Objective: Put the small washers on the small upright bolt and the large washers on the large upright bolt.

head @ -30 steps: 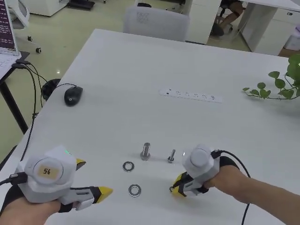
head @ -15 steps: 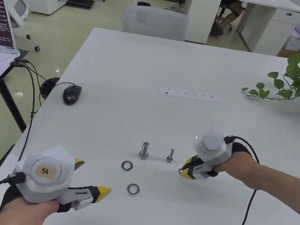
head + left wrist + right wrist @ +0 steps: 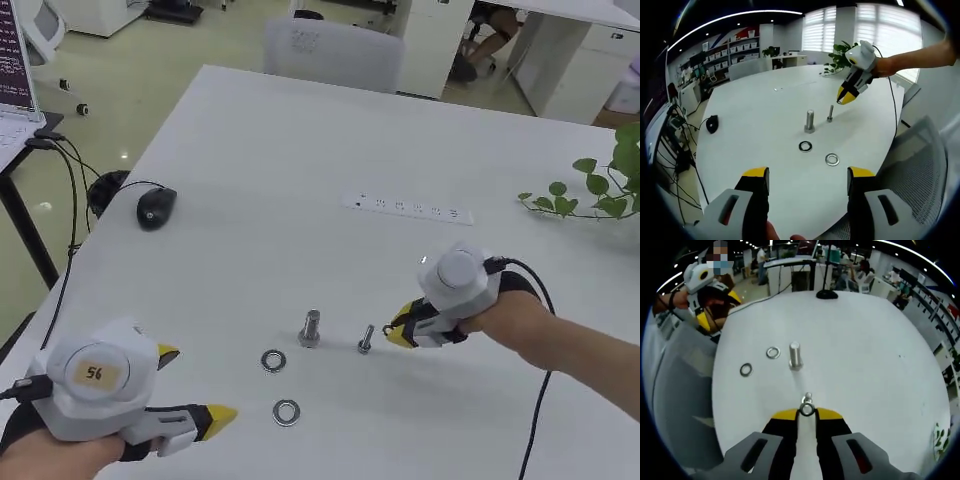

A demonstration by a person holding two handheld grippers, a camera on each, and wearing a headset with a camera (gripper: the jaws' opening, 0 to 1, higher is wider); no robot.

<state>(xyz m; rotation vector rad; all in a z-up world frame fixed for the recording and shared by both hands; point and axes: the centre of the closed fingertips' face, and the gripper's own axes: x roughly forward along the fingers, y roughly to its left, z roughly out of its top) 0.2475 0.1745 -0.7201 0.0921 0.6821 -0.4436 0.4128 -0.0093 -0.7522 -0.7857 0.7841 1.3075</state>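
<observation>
The right gripper has moved up to the small bolt, its fingers clamped on a washer to drop over it; the left fingers wait apart.

**Hidden and cut off**

In the right gripper view the small bolt shows just its top. The rest sits behind the washer pinched in the right gripper. Whether the washer is over the bolt cannot be told. In the head view the right edge cuts the plant and the bottom edge cuts the left gripper.
</observation>
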